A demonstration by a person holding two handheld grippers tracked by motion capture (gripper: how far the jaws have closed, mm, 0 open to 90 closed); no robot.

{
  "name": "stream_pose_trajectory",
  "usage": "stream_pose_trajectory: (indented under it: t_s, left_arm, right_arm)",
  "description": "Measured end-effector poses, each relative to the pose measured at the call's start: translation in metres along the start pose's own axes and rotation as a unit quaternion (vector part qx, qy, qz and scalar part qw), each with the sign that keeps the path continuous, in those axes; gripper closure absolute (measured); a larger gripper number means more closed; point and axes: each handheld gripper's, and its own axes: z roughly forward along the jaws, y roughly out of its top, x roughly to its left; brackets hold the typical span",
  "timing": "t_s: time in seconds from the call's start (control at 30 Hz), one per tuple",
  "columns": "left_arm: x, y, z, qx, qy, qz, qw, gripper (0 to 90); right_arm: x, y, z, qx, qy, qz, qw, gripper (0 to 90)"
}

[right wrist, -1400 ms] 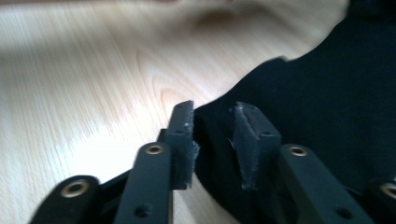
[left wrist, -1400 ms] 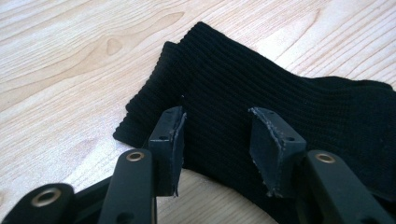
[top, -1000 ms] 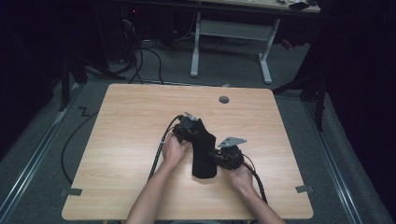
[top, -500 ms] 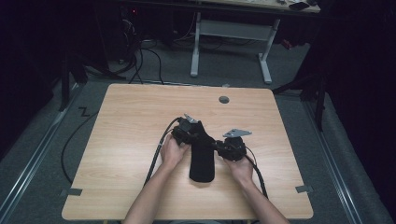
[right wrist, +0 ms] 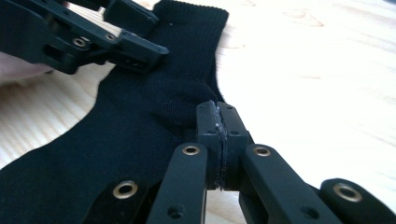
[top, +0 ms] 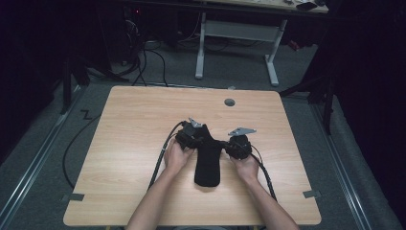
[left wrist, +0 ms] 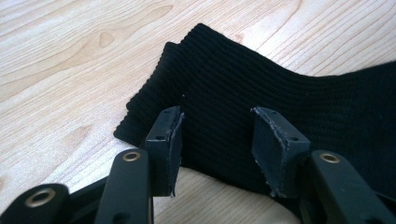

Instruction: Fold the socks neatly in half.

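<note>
A black ribbed sock lies flat on the wooden bench, a little nearer the person than the middle, its long part running toward the person's edge. In the high view both hands meet over its far end: the left hand holds the left gripper at the sock's far left, and the right hand holds the right gripper at its right side.

In the left gripper view, the left gripper has its fingers spread apart, poised over the ribbed cuff of the sock with fabric showing in the gap between them; they grasp nothing.

In the right gripper view, the right gripper has its fingers pressed together, pinching a raised fold at the edge of the sock. The left gripper appears beyond it, above the cuff end.

A small grey round disc sits in the bench top near the far edge. Black cables trail from the grippers back toward the person.
</note>
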Motion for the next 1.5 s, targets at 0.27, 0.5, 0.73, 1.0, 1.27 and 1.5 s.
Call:
stream_pose_trajectory:
  t_s: [0.27, 0.5, 0.73, 1.0, 1.27, 1.5]
  left_arm:
    - [0.004, 0.003, -0.007, -0.008, -0.017, -0.039, 0.9991, 47.8]
    - [-0.025, -0.008, -0.031, -0.031, -0.016, 0.019, 0.9992, 45.6]
    - [-0.048, -0.031, -0.031, 0.001, -0.039, 0.047, 0.9981, 42.6]
    - [-0.054, -0.045, -0.040, -0.013, -0.045, 0.039, 0.9981, 41.5]
    - [-0.030, -0.039, -0.041, -0.018, -0.031, 0.003, 0.9994, 41.2]
    - [0.001, -0.030, -0.034, -0.021, -0.013, -0.049, 0.9985, 41.9]
  right_arm:
    - [0.000, -0.001, 0.011, 0.025, -0.026, -0.003, 0.9994, 73.7]
    - [0.011, 0.004, 0.001, -0.017, -0.008, -0.037, 0.9991, 75.5]
    - [0.012, -0.005, 0.023, 0.014, -0.001, -0.023, 0.9996, 74.3]
    - [0.018, -0.006, 0.023, 0.015, -0.020, -0.040, 0.9989, 71.0]
    - [0.025, -0.008, 0.020, 0.020, -0.016, -0.052, 0.9983, 64.5]
    - [0.039, -0.015, 0.013, 0.023, -0.006, -0.062, 0.9978, 58.1]
